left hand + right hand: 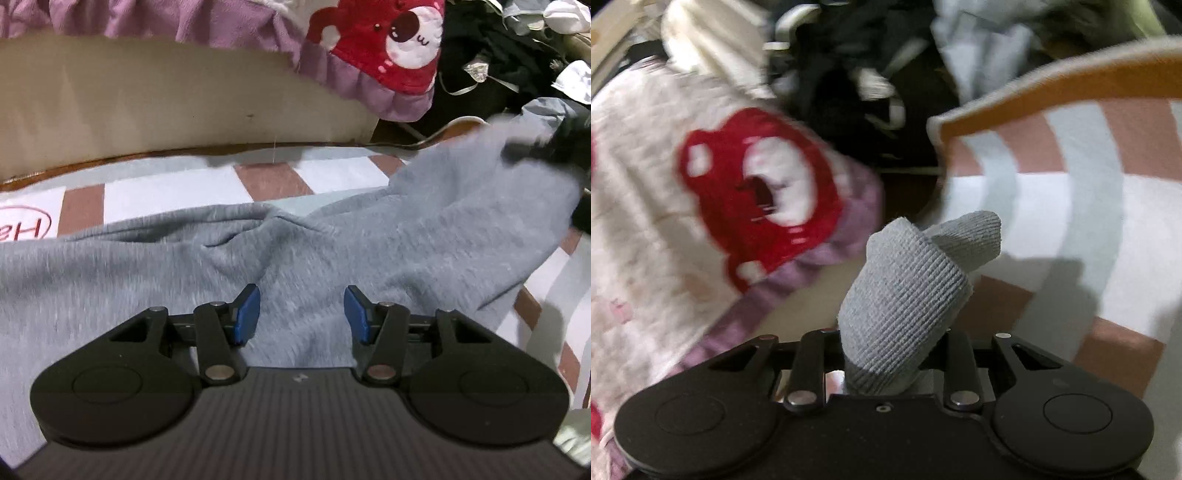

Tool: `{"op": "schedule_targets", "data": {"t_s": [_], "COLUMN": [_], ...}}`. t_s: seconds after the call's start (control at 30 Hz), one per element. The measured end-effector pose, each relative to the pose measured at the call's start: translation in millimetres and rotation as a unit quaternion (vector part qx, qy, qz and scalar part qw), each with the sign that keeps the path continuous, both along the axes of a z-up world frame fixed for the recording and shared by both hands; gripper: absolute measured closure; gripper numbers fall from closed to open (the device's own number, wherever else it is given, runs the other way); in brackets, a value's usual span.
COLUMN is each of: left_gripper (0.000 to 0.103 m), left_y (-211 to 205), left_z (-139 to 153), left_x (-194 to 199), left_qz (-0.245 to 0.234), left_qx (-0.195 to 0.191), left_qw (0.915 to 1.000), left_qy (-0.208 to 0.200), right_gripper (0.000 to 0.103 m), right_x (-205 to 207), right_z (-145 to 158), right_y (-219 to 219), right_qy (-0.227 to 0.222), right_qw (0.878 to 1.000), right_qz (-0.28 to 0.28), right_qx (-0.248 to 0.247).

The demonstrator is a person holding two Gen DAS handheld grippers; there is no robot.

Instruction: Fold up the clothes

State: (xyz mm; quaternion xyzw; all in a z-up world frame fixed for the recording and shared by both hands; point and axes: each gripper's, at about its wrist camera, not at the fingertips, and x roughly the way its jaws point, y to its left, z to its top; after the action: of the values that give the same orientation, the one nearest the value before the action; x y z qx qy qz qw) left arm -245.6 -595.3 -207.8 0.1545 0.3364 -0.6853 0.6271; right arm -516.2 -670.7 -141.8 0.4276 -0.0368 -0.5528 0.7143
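Upside-down red letters, seemingly "He", are showing inside a red oval on a white patch [27, 216] of the striped cover [166, 192], cut off at the left edge, and nothing else is reading clearly.

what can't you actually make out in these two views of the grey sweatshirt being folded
- Right gripper pads: right wrist view, wrapped by the ribbed grey cuff.
- Right gripper in the left wrist view: a dark motion-blurred shape at the sleeve end.
- Grey fleece sweatshirt: left wrist view, lower part hidden by the open left gripper, left part cut off by the edge.
- Dark pile of clothes: right wrist view, too blurred to tell apart.
- Red printed lettering: left wrist view, cut off by the edge.
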Motion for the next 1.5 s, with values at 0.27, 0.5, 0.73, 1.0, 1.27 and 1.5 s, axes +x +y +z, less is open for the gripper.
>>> {"op": "schedule_targets", "data": {"t_s": [0.27, 0.5, 0.73, 1.0, 1.27, 1.5], "left_gripper": [0.052, 0.050, 0.049, 0.049, 0.046, 0.065], "left_y": [49.9, 140.8, 250.4, 346.8, 332.3, 301.4], "left_z": [35.5, 44.4, 39.4, 4.8, -4.5, -9.7], "left_x": [81.0, 218.6, 373.8, 467.1, 472.1, 472.1], "left_qz": [0.027, 0.168, 0.412, 0.589, 0.614, 0.604], "left_qx": [0.041, 0.140, 0.158, 0.122, 0.091, 0.074], "left_qw": [0.9987, 0.9729, 0.8949, 0.7713, 0.7638, 0.7894], "left_qy": [0.009, -0.076, 0.069, 0.209, 0.177, 0.084], "right_gripper": [0.073, 0.073, 0.054, 0.040, 0.037, 0.036], "right_x": [36.4, 26.2, -10.5, -4.0, -4.0, -24.6], "right_z": [51.6, 24.8, -31.4, -52.9, -56.7, -46.2], "right_y": [35.9, 9.8, -8.4, -19.8, -12.7, -30.1], "right_qy": [0.051, 0.070, 0.015, 0.072, 0.036, 0.067], "right_qw": [0.990, 0.997, 0.987, 0.972, 0.962, 0.970], "right_qz": [0.084, 0.016, -0.075, -0.070, -0.043, 0.025], "right_qx": [-0.096, -0.015, 0.140, 0.212, 0.269, 0.233]}}
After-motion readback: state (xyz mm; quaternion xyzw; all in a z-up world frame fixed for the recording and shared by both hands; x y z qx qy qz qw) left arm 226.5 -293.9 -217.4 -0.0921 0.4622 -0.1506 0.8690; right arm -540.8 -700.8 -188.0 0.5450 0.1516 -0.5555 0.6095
